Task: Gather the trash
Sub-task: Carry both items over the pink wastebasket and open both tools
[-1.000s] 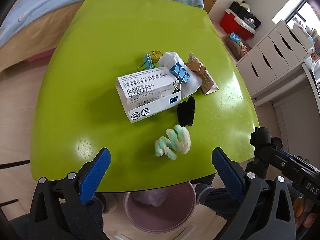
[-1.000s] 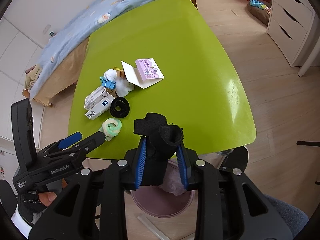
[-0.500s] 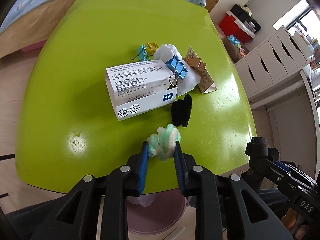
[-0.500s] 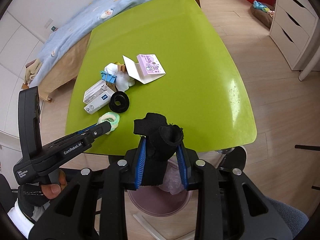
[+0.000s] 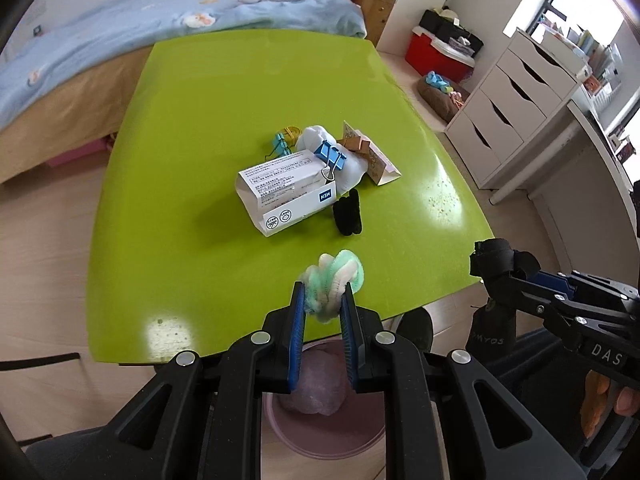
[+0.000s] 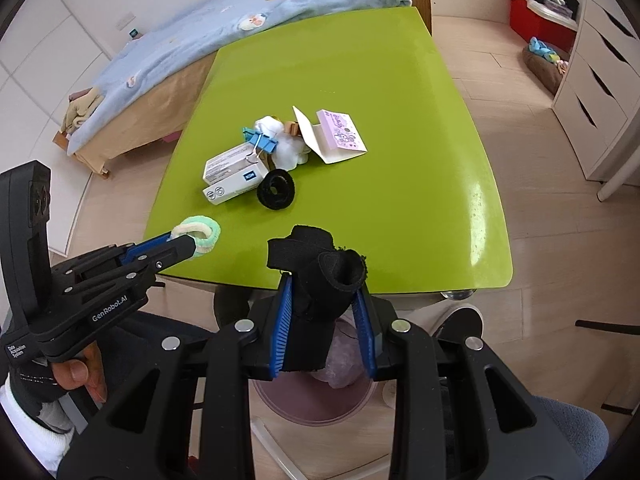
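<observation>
My left gripper point(image 5: 322, 304) is shut on a fuzzy green and white hair tie point(image 5: 334, 280), held above the near edge of the green table point(image 5: 208, 112); it also shows in the right wrist view point(image 6: 200, 236). My right gripper point(image 6: 323, 304) is shut on a black fabric strap point(image 6: 320, 276), near the table's front edge. A pink trash bin point(image 5: 324, 436) stands on the floor below both grippers. On the table lie a white box point(image 5: 284, 188), a black hair tie point(image 5: 347, 212), a blue binder clip point(image 5: 330, 154), white tissue point(image 5: 348, 168) and a paper card point(image 6: 340, 136).
A bed with a blue quilt point(image 5: 120, 32) stands beyond the table. A white drawer unit point(image 5: 516, 96) and a red box point(image 5: 436, 56) are to the right. My right gripper's body point(image 5: 568, 312) is at the right of the left wrist view.
My left gripper went from open to shut on the green and white hair tie and lifted it off the table, pulling back. The right gripper kept holding the black strap, nearly still.
</observation>
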The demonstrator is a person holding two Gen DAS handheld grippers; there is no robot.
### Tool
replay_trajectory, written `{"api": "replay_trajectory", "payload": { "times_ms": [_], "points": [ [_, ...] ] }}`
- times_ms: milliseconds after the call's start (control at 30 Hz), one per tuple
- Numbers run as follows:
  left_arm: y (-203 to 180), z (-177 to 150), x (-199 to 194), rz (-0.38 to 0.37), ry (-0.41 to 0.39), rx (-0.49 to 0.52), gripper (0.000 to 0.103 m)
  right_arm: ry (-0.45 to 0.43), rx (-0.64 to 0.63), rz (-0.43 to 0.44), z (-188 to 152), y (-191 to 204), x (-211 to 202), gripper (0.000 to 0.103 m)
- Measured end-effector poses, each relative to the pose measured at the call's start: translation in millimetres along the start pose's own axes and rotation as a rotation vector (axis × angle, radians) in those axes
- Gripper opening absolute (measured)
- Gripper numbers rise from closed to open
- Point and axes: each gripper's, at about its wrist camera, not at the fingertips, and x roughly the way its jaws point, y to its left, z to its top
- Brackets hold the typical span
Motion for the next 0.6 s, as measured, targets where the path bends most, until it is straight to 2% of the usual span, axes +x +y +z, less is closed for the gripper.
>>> {"api": "replay_trajectory", "payload": {
  "times_ms": [267,600],
  "points": [
    [-10,-30,-45,0.003,-0.048,0.092,0.017,0.000,-0.101,0.019,-27,24,-19,0.029],
    [-8,-70,-72,-0.020,-0.057,0.092,0.017,0.056,-0.149,0.062,-65,38,-14,0.030]
  ]
}}
